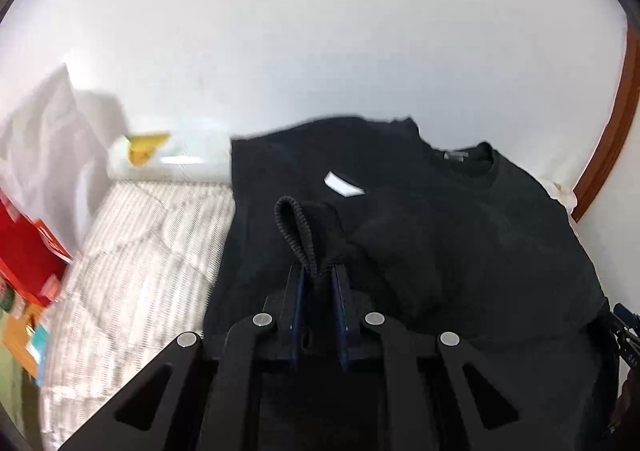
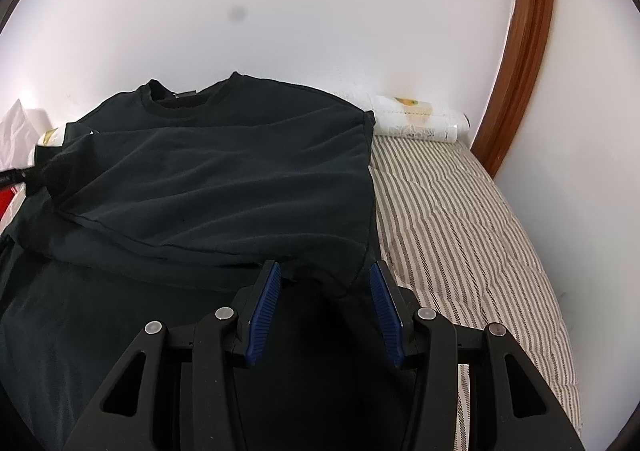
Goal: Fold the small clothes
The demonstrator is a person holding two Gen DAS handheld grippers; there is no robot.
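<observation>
A black sweatshirt [image 1: 460, 235] lies spread on a striped bed cover, neck towards the wall. My left gripper [image 1: 318, 271] is shut on its ribbed cuff [image 1: 294, 231] and holds the sleeve over the shirt's body near a white tag [image 1: 343, 185]. In the right wrist view the same shirt [image 2: 224, 171] lies with a folded layer across it. My right gripper [image 2: 324, 271] is open just above the shirt's lower right edge, holding nothing.
The striped bed cover [image 2: 460, 227] runs along a white wall. A rolled white sheet with a yellow print [image 2: 420, 119] lies by the wall. A red box [image 1: 24, 247] and white cloth [image 1: 44, 131] sit at left. A brown wooden frame [image 2: 524, 51] stands at right.
</observation>
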